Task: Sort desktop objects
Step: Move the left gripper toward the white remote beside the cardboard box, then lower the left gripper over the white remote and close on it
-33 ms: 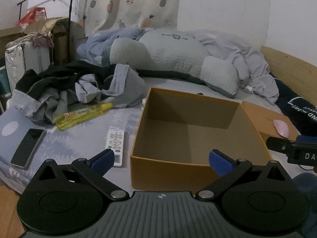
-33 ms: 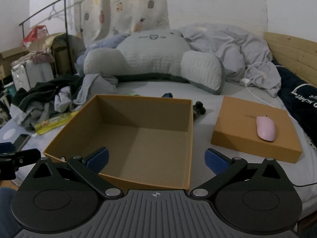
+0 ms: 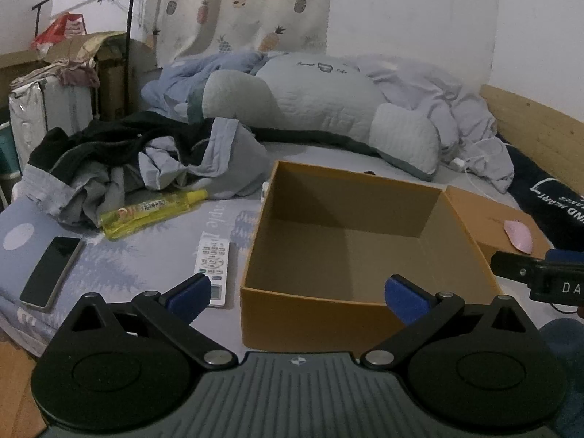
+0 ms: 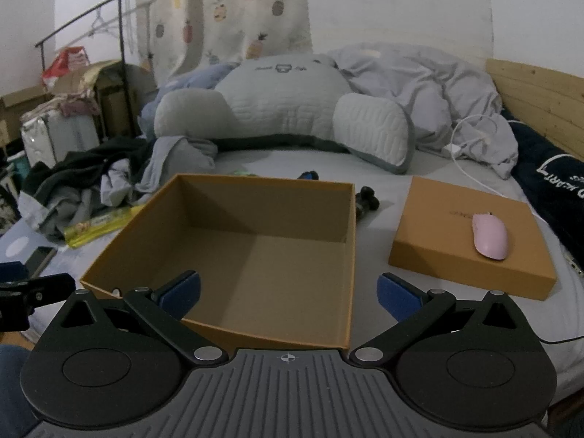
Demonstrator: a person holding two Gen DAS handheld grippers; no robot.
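Black glass first: a phone [image 3: 51,272] lies at the bed's left edge, a yellow tube [image 3: 153,212] beyond it against the heap of clothes [image 3: 138,160], and a white remote [image 3: 213,272] sits just left of the open cardboard box [image 3: 310,314] — nothing in it. The left claw [image 3: 298,291] hangs wide open and holds nothing, as does the right claw [image 4: 288,290]. To the right, well apart from the box, a pink mouse [image 4: 490,235] rests on the box lid [image 4: 438,226].
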